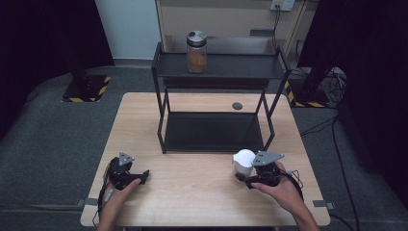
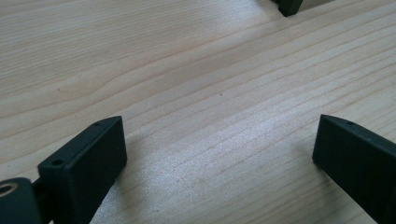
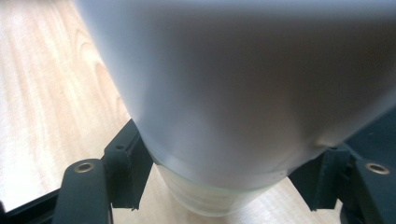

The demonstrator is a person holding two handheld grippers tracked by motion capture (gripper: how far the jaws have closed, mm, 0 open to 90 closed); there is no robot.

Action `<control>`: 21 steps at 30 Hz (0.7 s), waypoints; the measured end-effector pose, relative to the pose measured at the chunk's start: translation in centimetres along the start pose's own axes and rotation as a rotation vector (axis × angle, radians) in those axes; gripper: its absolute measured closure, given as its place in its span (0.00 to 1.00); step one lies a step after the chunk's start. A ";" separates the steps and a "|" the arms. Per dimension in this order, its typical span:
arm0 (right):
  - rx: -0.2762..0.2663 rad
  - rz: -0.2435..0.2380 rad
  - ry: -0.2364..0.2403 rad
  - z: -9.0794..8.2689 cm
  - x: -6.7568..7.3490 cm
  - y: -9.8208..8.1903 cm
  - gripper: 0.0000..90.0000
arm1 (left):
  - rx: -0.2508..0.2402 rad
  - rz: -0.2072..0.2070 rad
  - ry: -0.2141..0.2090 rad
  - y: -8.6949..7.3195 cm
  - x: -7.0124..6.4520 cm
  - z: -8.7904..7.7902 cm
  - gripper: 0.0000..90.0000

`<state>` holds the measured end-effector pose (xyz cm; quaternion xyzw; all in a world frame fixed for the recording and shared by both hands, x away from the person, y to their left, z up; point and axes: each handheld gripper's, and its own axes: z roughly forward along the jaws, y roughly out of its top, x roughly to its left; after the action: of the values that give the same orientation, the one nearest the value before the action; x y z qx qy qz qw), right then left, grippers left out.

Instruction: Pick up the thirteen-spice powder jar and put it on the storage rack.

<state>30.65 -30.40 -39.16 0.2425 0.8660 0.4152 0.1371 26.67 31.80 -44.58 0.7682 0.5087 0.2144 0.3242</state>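
The right hand-held gripper (image 1: 244, 177) is clamped on the white-lidded jar (image 1: 243, 161), which sits between its jaws near the worktop's (image 1: 192, 187) front right. The left hand-held gripper (image 1: 144, 175) rests wide open and empty on the worktop, well apart from the jar.

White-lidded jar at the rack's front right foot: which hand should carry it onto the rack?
Right. The right hand-held gripper is already shut on the white-lidded jar, just in front of the black rack. The left hand-held gripper sits open over bare table, farther from the jar.
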 end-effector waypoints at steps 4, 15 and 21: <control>-0.008 0.004 -0.009 -0.2 -0.7 0.5 0.35 | 0.000 0.000 0.000 0.0 0.0 0.0 0.02; -0.010 -0.001 -0.013 -0.3 -2.0 2.0 0.35 | 0.000 0.000 0.000 0.0 0.0 0.0 0.02; -0.023 0.006 -0.002 -0.2 -2.7 2.8 0.35 | 0.000 0.000 0.000 0.0 0.0 0.0 0.02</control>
<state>33.74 -30.46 -36.75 0.2440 0.8603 0.4252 0.1396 26.65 31.79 -44.58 0.7683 0.5086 0.2142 0.3243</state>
